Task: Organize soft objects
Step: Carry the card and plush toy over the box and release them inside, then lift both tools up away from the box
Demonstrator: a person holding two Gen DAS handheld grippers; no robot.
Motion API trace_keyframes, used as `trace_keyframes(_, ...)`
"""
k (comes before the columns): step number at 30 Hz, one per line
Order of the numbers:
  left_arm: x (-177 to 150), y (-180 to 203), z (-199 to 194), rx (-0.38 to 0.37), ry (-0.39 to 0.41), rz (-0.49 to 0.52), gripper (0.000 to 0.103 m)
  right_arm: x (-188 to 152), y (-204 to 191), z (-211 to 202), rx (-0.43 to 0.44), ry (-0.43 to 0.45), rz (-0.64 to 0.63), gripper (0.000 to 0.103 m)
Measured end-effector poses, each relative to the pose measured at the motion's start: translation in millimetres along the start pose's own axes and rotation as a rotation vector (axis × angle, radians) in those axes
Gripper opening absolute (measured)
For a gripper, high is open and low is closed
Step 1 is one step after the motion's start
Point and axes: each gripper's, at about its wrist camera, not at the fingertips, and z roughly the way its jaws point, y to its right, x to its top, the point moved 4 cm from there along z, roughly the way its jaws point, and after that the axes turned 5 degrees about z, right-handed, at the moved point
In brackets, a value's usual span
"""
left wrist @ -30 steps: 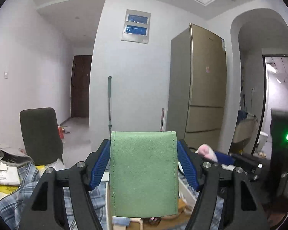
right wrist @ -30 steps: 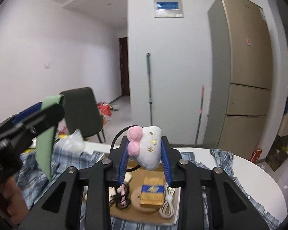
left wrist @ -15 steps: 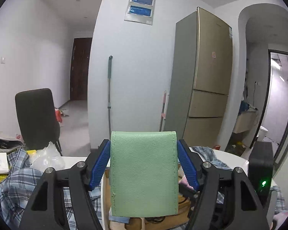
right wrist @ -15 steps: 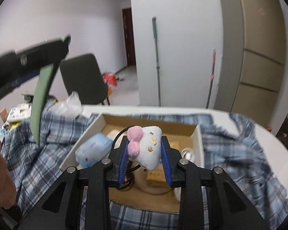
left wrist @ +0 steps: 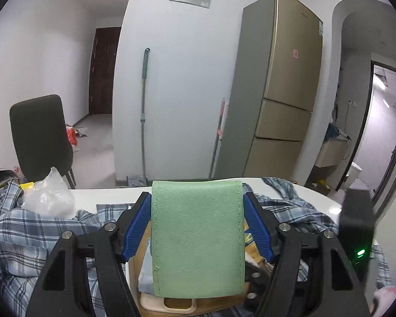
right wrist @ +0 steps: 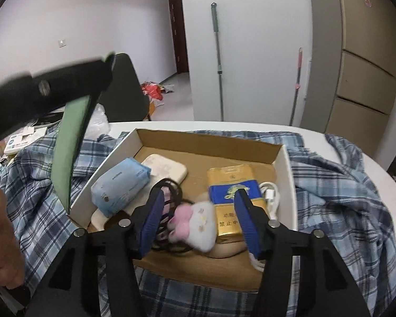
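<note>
My left gripper [left wrist: 198, 224] is shut on a soft green leather pouch [left wrist: 198, 240], held above the cardboard box; the pouch also shows edge-on in the right wrist view [right wrist: 68, 153]. My right gripper [right wrist: 200, 219] is open over the cardboard box [right wrist: 287, 174]. The white and pink plush toy [right wrist: 195, 224] lies loose in the box between the blue pads, on a black cord [right wrist: 171, 185].
The box also holds a blue tissue pack [right wrist: 118, 185], a white flat case [right wrist: 166, 169], a gold and blue cigarette pack [right wrist: 232, 192] and a white cable [right wrist: 272, 192]. It sits on a blue plaid cloth [right wrist: 343, 190] over a white table. A black chair [left wrist: 39, 137] stands behind.
My right gripper dropped toward the box and opened, letting the plush toy go into the box. My left gripper kept the green pouch and tilted slightly downward.
</note>
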Motion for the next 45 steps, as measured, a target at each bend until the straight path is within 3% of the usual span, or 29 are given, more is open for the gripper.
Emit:
trace_keyframes(3,-5.5,0.5,3.5,0.016,-0.006,0.013,0.073,3.7,6.2,-4.2,-0.028,0.017,0.004,0.058)
trace_keyframes(6,-10.6,1.3,11.2,0.021,-0.028,0.017,0.091,7.0,13.6,-5.7,-0.051,0.021,0.018,0.058)
trace_keyframes(15,-10.2,-4.9,11.3,0.062,-0.005,0.012,0.091,16.6,21.8,-14.4,-0.067,0.044,0.029,0.058)
trace_keyframes(21,1.8,-2.1,-6.7,0.088,0.039,0.042,0.091,35.1,18.8,-45.9,-0.099,0.146,0.017,0.058)
trace_keyframes(27,25.2,7.2,-49.9,0.102,0.131,0.062,0.091,53.9,15.1,-98.9,-0.092,0.263,0.012,0.063)
trace_keyframes(35,40.6,11.8,-124.7,0.133,0.252,0.065,0.091,50.1,6.8,-175.9,-0.063,0.402,0.015,0.069)
trace_keyframes(39,36.4,17.7,-171.7,0.189,0.336,0.104,0.091,37.5,-2.5,-205.7,-0.035,0.450,0.002,0.073)
trace_keyframes(45,10.9,14.5,-218.1,0.188,0.348,0.089,0.091,9.6,-7.7,-226.3,-0.036,0.478,0.011,0.079)
